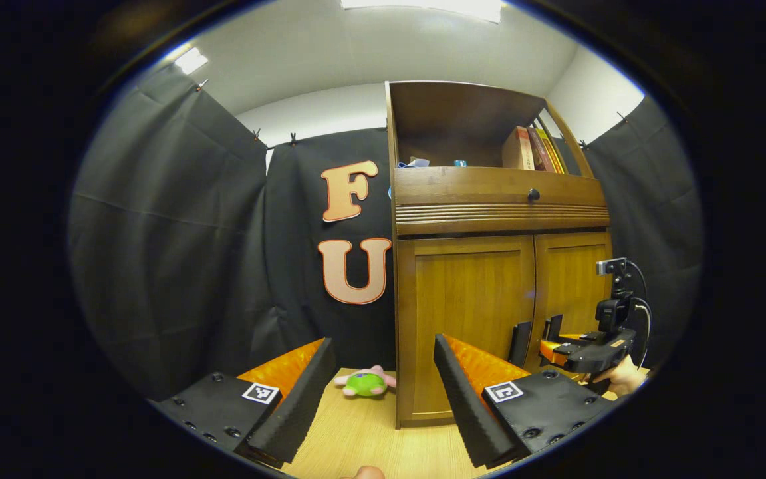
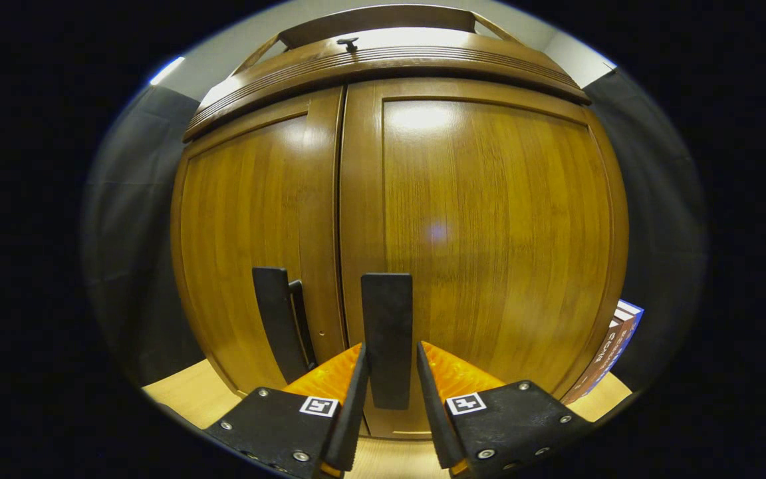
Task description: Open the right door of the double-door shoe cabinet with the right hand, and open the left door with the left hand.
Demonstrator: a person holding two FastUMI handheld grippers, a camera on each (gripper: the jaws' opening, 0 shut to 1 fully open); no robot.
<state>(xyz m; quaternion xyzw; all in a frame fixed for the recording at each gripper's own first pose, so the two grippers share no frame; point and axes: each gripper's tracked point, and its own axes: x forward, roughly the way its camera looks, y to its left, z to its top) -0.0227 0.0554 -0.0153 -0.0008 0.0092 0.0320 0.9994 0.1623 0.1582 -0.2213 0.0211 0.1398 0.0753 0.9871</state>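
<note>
Black cloth walls surround the table [image 1: 356, 432] where the double-door shoe cabinet [image 1: 489, 299] stands shut, the right tool [image 2: 388, 392] straddling the right door's handle [image 2: 387, 332] without clearly pinching, needing firm closure before pulling, while the left tool [image 1: 383, 386] waits spread.

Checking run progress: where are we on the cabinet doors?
Nothing done: both doors look closed. In hand: the right gripper has its fingers either side of the right door handle, apparently not yet clamped. Left: pull the right door, then bring the open left gripper to the left door.
</note>
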